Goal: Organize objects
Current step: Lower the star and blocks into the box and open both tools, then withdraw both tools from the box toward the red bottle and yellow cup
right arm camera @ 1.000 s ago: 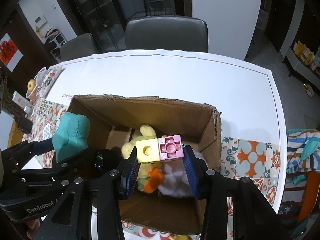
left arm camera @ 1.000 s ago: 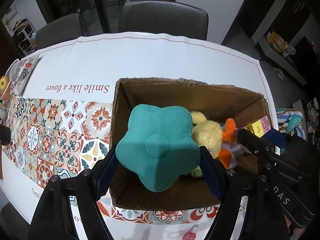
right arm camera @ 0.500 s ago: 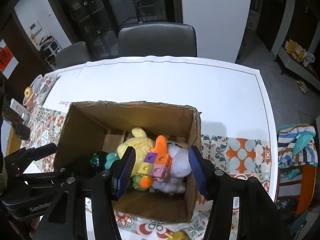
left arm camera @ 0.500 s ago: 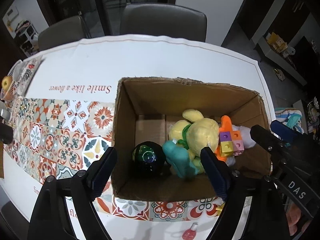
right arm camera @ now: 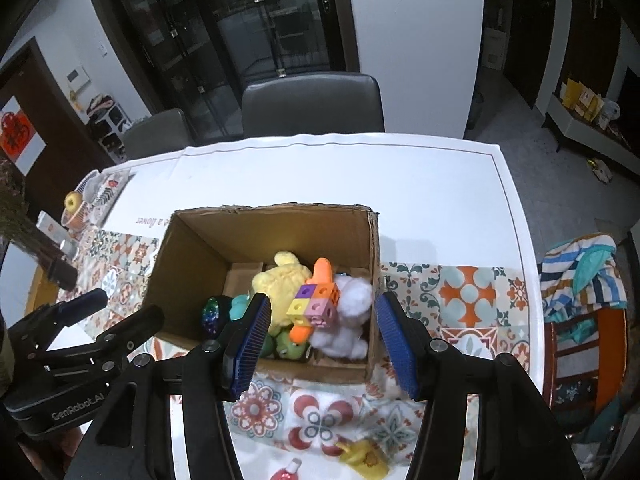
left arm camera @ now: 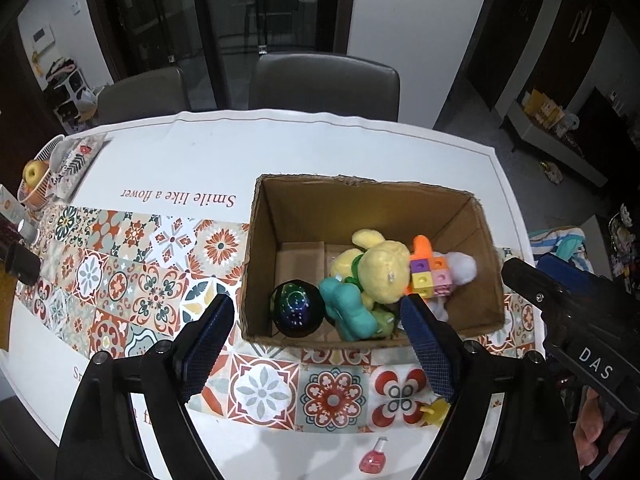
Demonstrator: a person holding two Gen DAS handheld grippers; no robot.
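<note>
An open cardboard box (left arm camera: 256,264) stands on the patterned tablecloth. Inside lie a teal star cushion (left arm camera: 348,312), a yellow plush (left arm camera: 384,276), a cluster of coloured blocks (left arm camera: 430,276), a dark glittery ball (left arm camera: 298,308) and a white plush (left arm camera: 462,266). My left gripper (left arm camera: 316,312) hovers open above the box's near wall with nothing between its fingers. My right gripper (right arm camera: 323,304) hangs open over the box's right half, above the coloured blocks (right arm camera: 316,304), and grips nothing.
A pink nail polish bottle (left arm camera: 374,456) and a small yellow toy (left arm camera: 434,410) lie on the cloth in front of the box. A fruit basket (left arm camera: 34,176) sits at the far left edge. Two grey chairs (left arm camera: 324,84) stand behind the table. A striped cloth (right arm camera: 580,272) hangs at the right.
The left gripper let go of the teal cushion and the right let go of the blocks; both now lie in the box. Both grippers opened and rose away from it.
</note>
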